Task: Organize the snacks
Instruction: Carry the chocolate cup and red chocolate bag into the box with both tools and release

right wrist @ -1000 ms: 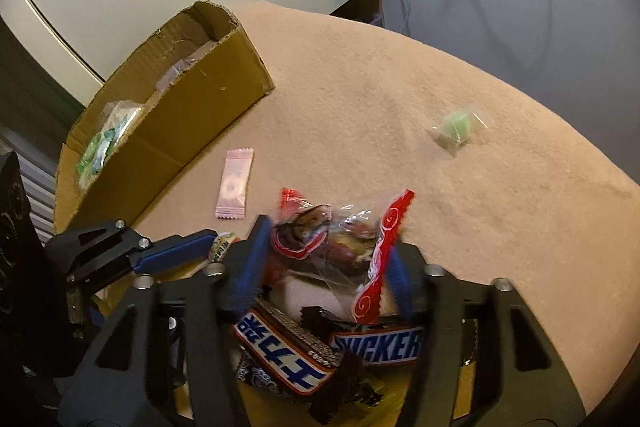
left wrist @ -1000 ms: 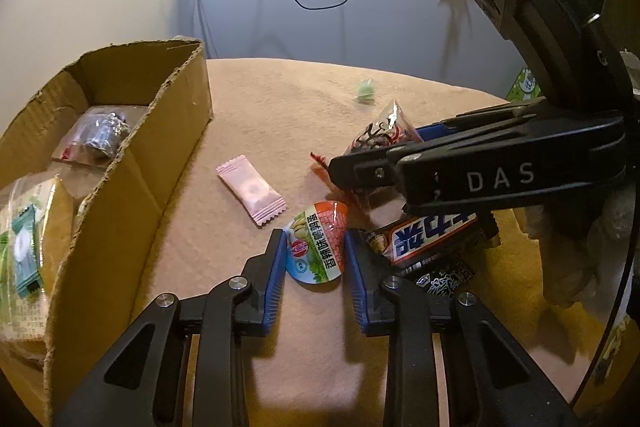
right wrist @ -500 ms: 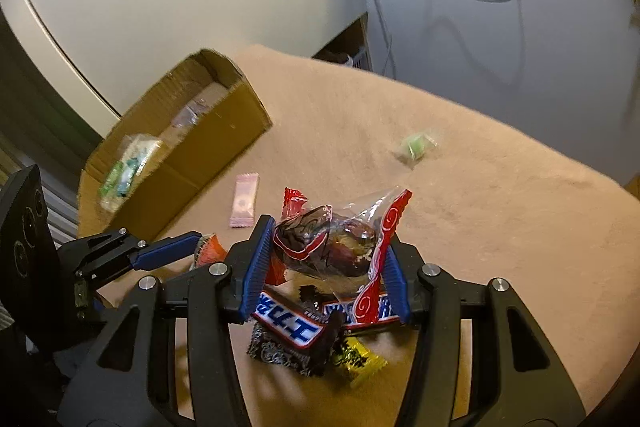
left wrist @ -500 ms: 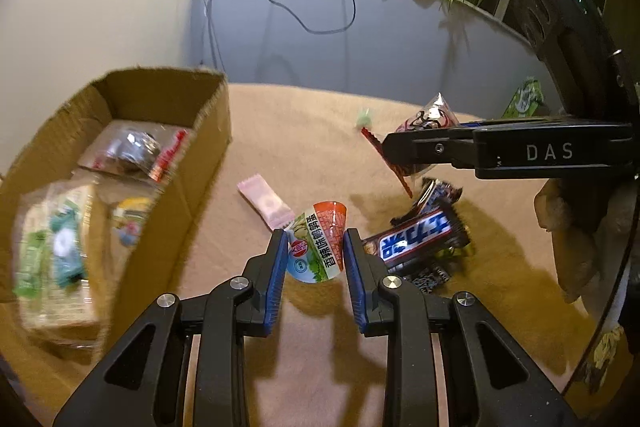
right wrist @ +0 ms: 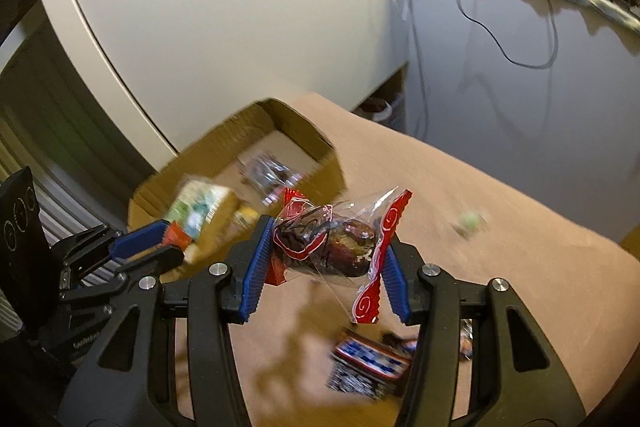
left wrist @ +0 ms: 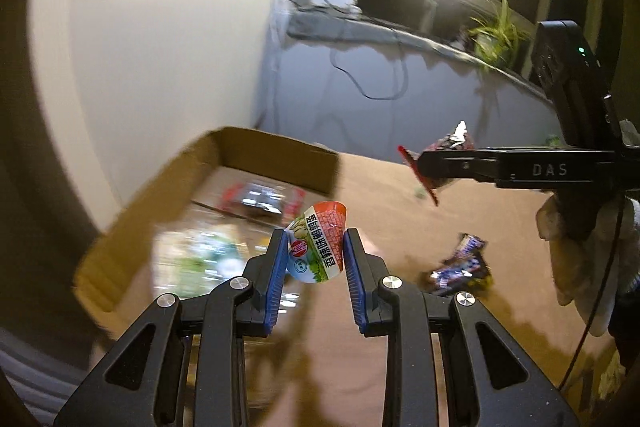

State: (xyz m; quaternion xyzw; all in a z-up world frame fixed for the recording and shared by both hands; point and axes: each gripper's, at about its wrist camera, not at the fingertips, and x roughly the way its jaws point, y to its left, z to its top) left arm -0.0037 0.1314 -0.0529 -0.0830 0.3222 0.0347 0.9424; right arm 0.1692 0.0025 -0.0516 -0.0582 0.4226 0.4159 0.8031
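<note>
I've lifted both tongs off the desk (left wrist: 400, 195) since a second ago: the left tongs (left wrist: 314, 247) have carried the small snack cup (left wrist: 318, 243) up from the surface and over toward the cardboard box (left wrist: 276, 155), whose open inside now sits right behind it. My right tongs (right wrist: 326, 247) have raised the clear red-edged date packet (right wrist: 332, 239) too, leaving the candy bars (right wrist: 372, 367) well below.

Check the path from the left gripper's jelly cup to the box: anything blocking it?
Nothing visible blocks it. The left gripper holds the jelly cup in the air, near the open top of the cardboard box. The right gripper with its date packet is off to the side.
</note>
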